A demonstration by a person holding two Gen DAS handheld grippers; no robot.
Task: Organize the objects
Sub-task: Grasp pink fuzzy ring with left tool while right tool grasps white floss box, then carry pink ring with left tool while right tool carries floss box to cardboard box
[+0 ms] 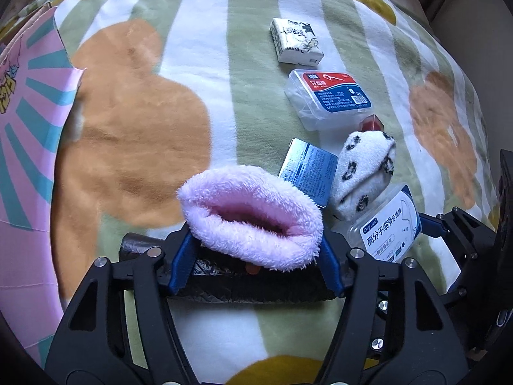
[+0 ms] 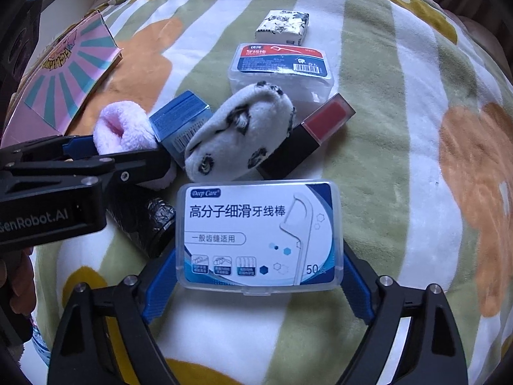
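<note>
My left gripper [image 1: 256,250] is shut on a fluffy pink sock [image 1: 253,218], which also shows in the right wrist view [image 2: 123,130]. My right gripper [image 2: 259,272] is shut on a clear Deep Care floss-pick box [image 2: 259,234], seen at the right in the left wrist view [image 1: 389,227]. Beyond lie a white spotted sock [image 2: 240,138], a blue box [image 2: 181,125], a red and black lipstick [image 2: 311,131], a red-labelled floss box [image 2: 282,67] and a tissue pack [image 2: 283,27]. A black roll [image 1: 243,284] lies under the pink sock.
Everything lies on a soft blanket [image 1: 205,73] with green and white stripes and orange flowers. A pink cardboard box [image 1: 29,147] with teal rays stands open at the left, also in the right wrist view [image 2: 67,83]. The left gripper's body [image 2: 48,192] crosses the right view's left side.
</note>
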